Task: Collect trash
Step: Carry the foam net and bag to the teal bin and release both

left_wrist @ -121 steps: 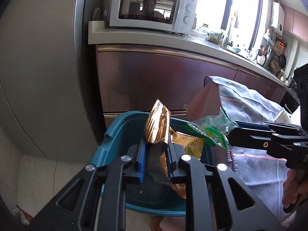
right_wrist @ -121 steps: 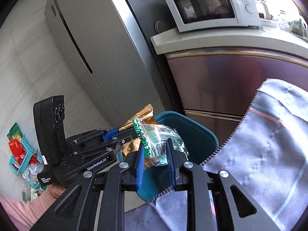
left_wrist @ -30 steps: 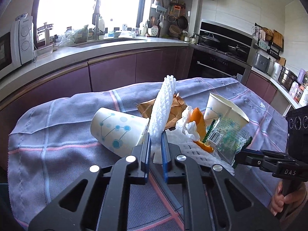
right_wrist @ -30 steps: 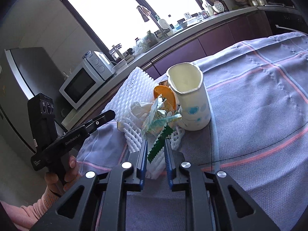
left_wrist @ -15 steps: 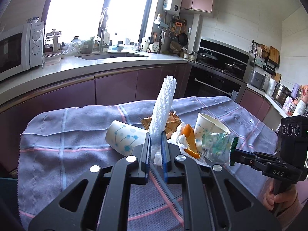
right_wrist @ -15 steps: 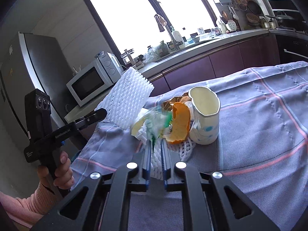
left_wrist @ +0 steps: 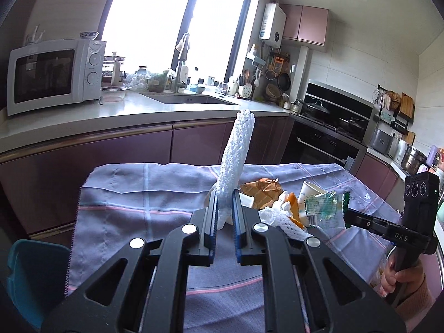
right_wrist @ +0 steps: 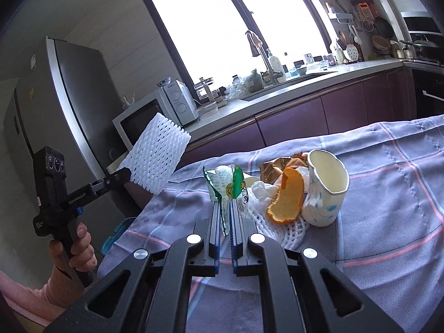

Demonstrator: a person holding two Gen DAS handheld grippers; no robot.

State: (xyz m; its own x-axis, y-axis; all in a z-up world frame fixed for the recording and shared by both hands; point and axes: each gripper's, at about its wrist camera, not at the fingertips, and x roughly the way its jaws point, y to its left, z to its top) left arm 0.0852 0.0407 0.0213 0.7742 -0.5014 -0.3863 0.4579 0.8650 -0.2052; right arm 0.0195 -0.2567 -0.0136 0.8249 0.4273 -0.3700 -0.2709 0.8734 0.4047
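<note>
My left gripper (left_wrist: 223,194) is shut on a white foam fruit net (left_wrist: 236,155) and holds it upright above the table; the net also shows in the right wrist view (right_wrist: 158,158). My right gripper (right_wrist: 226,208) is shut on a clear and green snack wrapper (right_wrist: 226,184), seen too in the left wrist view (left_wrist: 324,208). On the purple cloth (right_wrist: 388,194) lie an orange peel (right_wrist: 287,198), a paper cup (right_wrist: 327,186), a brown wrapper (right_wrist: 280,166), crumpled tissue (right_wrist: 262,188) and another foam net (right_wrist: 280,230).
A teal trash bin (left_wrist: 33,274) stands on the floor at the table's left end; its rim shows in the right wrist view (right_wrist: 116,233). Behind are the counter with a microwave (left_wrist: 52,75), the sink, a fridge (right_wrist: 63,105) and the oven (left_wrist: 327,138).
Both grippers have lifted up and back from the trash pile, each carrying its piece. The teal bin has come into the left wrist view at lower left.
</note>
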